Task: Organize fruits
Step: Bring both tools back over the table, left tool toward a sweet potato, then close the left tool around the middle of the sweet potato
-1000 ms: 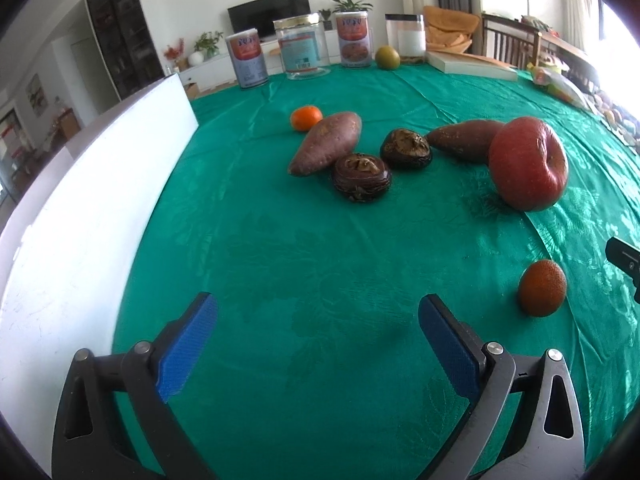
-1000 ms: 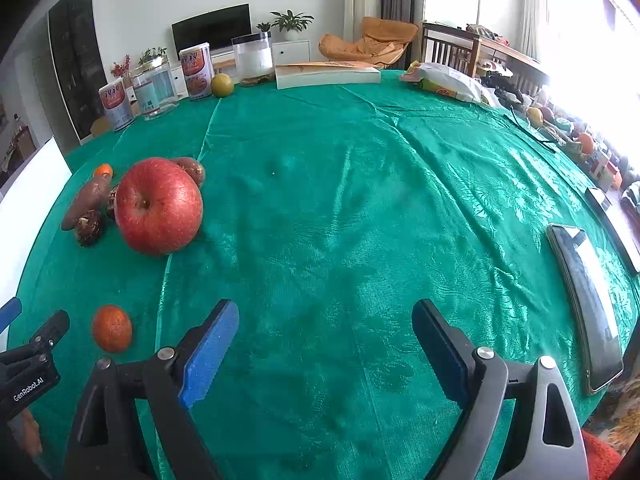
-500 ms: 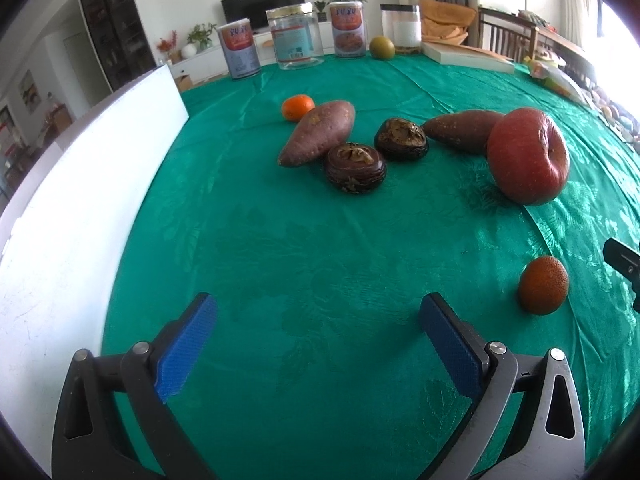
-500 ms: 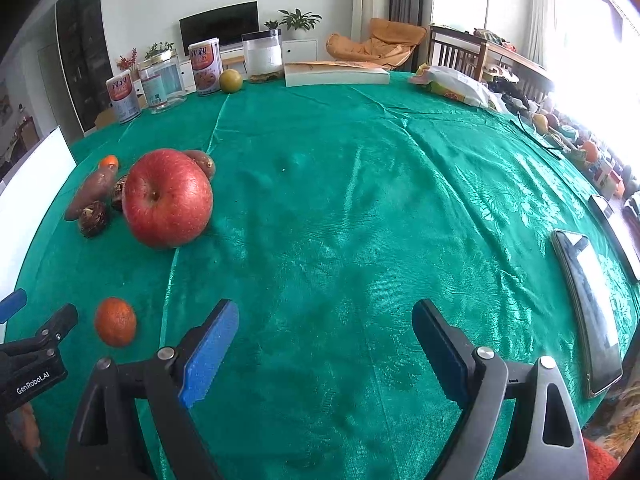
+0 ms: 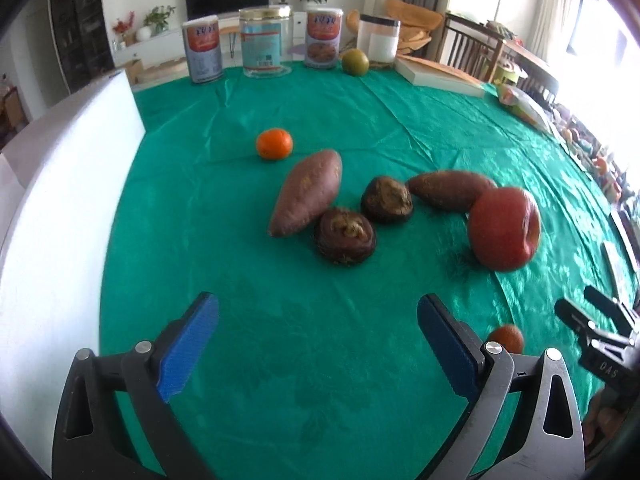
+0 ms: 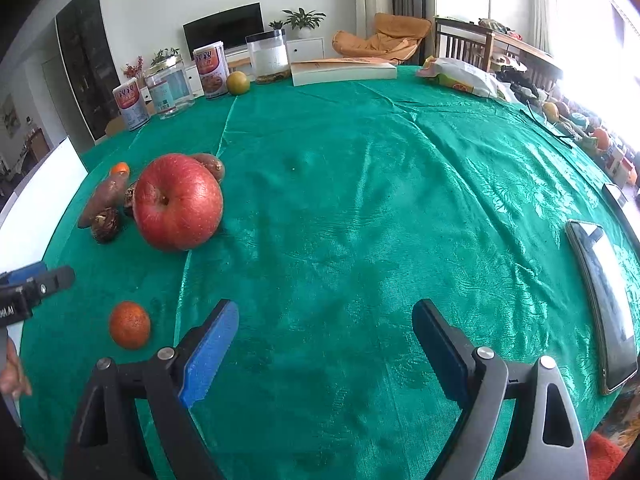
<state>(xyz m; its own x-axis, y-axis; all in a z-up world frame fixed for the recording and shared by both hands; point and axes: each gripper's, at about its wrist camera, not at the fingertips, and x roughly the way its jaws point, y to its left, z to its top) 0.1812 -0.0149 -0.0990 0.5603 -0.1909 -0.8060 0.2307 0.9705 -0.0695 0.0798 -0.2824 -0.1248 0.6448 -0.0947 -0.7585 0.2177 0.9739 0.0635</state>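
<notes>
On the green tablecloth lie a big red apple (image 5: pixel 503 227) (image 6: pixel 178 201), two sweet potatoes (image 5: pixel 307 197) (image 5: pixel 450 189), two dark brown round fruits (image 5: pixel 346 235) (image 5: pixel 387 199), a small orange (image 5: pixel 274 143) and a darker orange (image 6: pixel 130 324) partly hidden behind my left gripper's right finger (image 5: pixel 505 338). My left gripper (image 5: pixel 318 338) is open and empty, short of the cluster. My right gripper (image 6: pixel 325 342) is open and empty over bare cloth, right of the dark orange.
A white board (image 5: pixel 60 184) stands along the left edge. Cans, jars (image 5: pixel 264 42), a green-yellow fruit (image 5: pixel 355 62) and a book (image 5: pixel 438 76) line the far side. A phone (image 6: pixel 604 300) lies at the right edge in the right wrist view.
My left gripper has moved forward and turned right toward the fruit cluster, so the dark orange now sits behind its right finger. The right gripper has shifted slightly forward.
</notes>
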